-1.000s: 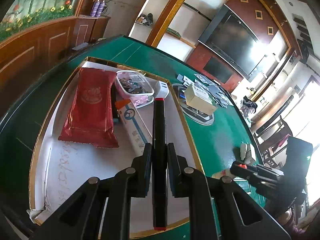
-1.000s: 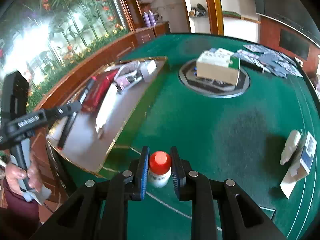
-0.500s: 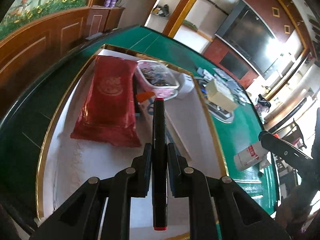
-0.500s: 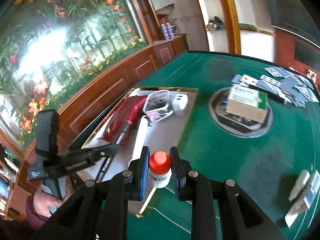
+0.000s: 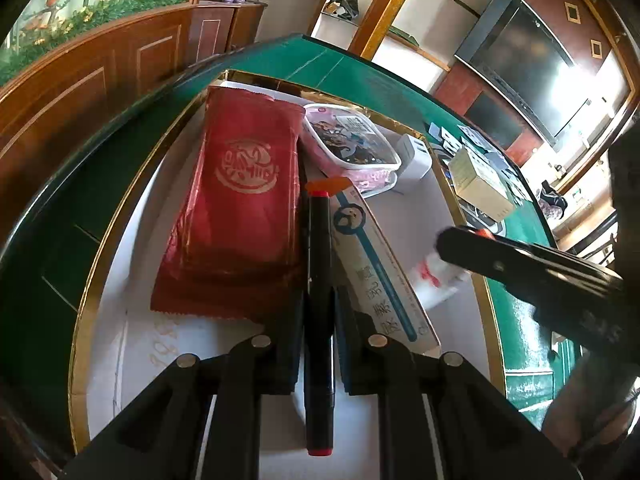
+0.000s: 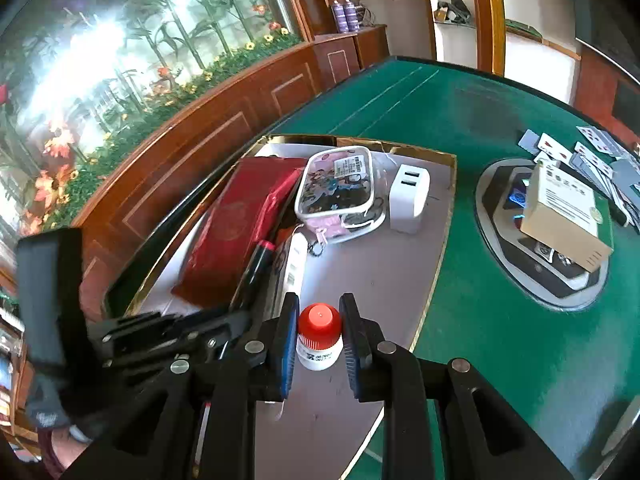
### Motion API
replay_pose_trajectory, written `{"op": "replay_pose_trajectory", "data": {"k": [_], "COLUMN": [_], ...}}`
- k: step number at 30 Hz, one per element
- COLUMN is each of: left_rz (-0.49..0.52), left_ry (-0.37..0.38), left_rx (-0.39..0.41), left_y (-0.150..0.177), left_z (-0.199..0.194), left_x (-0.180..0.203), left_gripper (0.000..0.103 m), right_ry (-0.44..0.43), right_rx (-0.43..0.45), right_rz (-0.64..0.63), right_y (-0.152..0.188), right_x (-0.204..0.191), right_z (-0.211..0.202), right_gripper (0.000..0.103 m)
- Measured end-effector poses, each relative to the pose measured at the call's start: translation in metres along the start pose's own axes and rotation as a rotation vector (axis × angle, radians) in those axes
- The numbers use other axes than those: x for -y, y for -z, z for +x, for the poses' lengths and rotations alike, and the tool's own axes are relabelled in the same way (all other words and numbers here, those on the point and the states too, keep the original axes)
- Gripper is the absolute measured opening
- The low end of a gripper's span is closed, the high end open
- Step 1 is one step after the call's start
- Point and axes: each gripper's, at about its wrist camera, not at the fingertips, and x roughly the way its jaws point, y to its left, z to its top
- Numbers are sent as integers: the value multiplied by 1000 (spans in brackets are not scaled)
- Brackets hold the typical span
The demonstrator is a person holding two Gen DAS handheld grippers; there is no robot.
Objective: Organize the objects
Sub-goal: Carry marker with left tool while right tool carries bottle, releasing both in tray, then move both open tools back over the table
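Chinese print on long box [image 5: 380, 280], illegible

Both grippers are built alike: matte black plastic arms that fork into two branches, each branch pinned with round silver screws. On the right gripper [image 6: 319, 334] the inner faces of the fingers [image 6: 289, 334] carry ribbed blue pads. The left gripper [image 5: 319, 320] has the same forked black frame, with four silver screws across its arms (its pads sit in shadow, colour hard to tell). Seen from the right wrist, the left tool also has a tall, boxy black block at its back, and a dark red sleeve [image 6: 52, 454] shows below it.
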Motion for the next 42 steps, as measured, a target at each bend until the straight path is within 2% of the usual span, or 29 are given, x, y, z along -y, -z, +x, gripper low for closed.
{"op": "replay_pose_trajectory", "data": {"k": [5, 7, 9, 13, 15, 17, 22, 25, 26, 30, 34, 38, 42], "left_rz": [-2, 3, 7, 9, 6, -4, -18, -8, 1, 65, 130, 195, 245], "left_ry": [-1, -4, 5, 5, -1, 2, -11, -28, -39, -132, -223, -278, -306], "left_rx": [4, 8, 16, 67, 92, 107, 130, 154, 165, 237, 296, 297, 277], "left_y": [-1, 0, 0, 1, 1, 1, 3, 4, 4, 8, 12, 17, 21], "left_z": [0, -2, -6, -22, -31, -38, -51, -58, -60, -73, -81, -80, -70], "left_x": [-4, -4, -3, -1, -1, -2, -2, 4, 8, 31, 57, 82, 106], "left_gripper": [16, 23, 46, 63, 71, 75, 80, 82, 84, 92, 96, 97, 97], "right_ry": [22, 33, 39, 66, 67, 43, 50, 113, 160, 313, 405, 497, 494], "right_rx": [-2, -2, 0, -3, 2, 25, 126, 198, 233, 314, 314, 312, 343], "right_rz": [4, 4, 5, -4, 1, 20, 41, 33, 26, 4, -13, -28, 17], "right_y": [-7, -10, -13, -16, -19, -22, -26, -21, -18, -1, 25, 46, 63], "right_x": [-1, -2, -2, -4, -3, 0, 7, 11, 13, 20, 31, 48, 71], "right_z": [13, 16, 18, 23, 23, 16, -23, -48, -60, -85, -84, -76, -86], "right_gripper": [23, 24, 24, 27, 46, 60, 71, 88, 93, 103, 103, 103, 103]}}
